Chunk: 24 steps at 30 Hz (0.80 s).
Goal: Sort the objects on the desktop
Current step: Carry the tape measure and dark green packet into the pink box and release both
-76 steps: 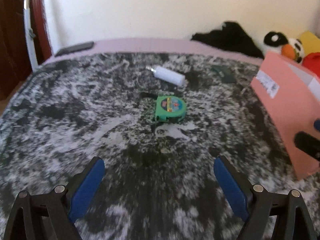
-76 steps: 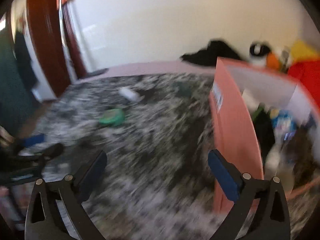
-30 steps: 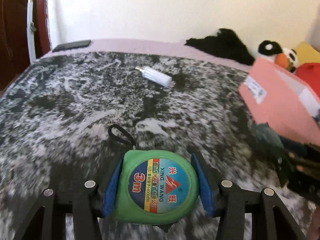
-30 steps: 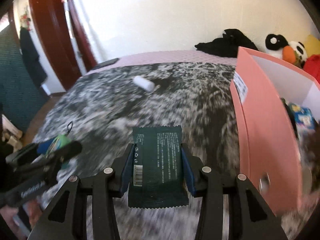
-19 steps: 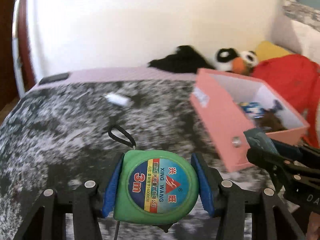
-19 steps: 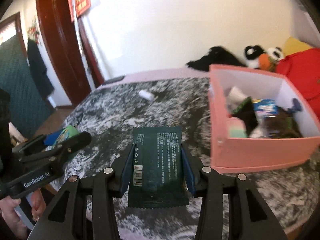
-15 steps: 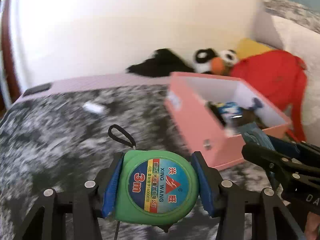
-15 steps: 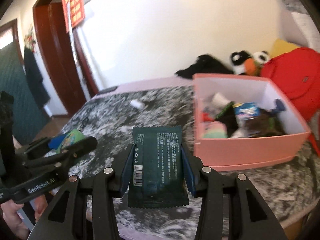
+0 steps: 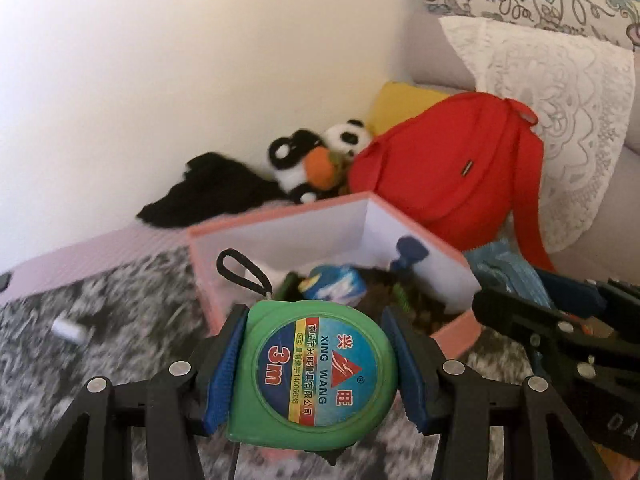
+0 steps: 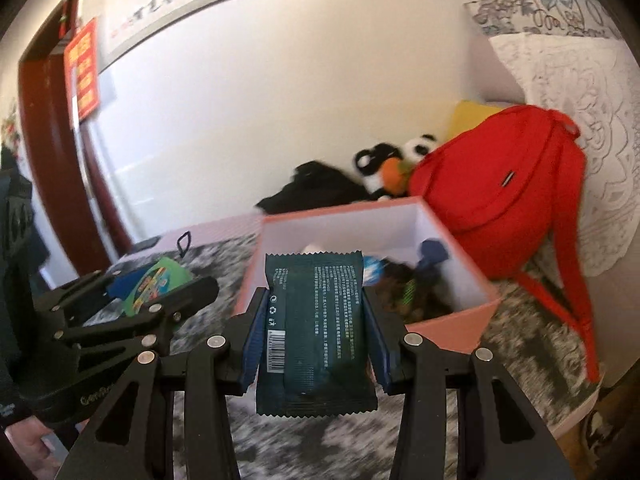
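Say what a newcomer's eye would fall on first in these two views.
The green tape measure fills the left view's foreground, clamped in the left tool. In the right view a dark green packet stands in the right tool. Behind both sit the open pink box and a red backpack.

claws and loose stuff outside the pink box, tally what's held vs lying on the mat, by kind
green tape measure, held in left claw: 1
dark green packet, held in right claw: 1
white tube lying on the mat: 1
total: 3
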Each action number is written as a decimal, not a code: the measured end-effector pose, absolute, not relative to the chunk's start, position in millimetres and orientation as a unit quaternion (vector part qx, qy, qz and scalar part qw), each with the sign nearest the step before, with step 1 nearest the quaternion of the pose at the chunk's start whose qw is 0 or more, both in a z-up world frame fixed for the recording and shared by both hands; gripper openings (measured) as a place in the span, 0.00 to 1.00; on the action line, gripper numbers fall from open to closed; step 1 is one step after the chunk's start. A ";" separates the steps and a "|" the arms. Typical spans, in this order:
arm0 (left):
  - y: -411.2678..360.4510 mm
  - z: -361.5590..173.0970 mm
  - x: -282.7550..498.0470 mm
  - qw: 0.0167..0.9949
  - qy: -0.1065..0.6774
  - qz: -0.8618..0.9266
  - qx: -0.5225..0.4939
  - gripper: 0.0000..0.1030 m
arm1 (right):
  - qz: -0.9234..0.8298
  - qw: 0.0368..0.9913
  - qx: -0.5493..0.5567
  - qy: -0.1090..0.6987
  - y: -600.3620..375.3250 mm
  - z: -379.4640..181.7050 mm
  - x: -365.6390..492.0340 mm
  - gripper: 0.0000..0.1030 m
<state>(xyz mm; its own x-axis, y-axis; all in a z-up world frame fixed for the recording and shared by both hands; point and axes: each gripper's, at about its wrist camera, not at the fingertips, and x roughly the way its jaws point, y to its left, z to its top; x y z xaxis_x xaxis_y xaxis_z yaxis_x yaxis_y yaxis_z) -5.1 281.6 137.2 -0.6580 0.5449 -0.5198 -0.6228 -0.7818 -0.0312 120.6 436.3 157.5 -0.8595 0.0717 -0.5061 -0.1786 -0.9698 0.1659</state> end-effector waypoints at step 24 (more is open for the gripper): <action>249.2 147.9 -117.8 0.231 -0.002 0.942 -0.243 0.99 | 0.954 0.082 -0.247 0.148 518.9 150.6 -23.8 0.90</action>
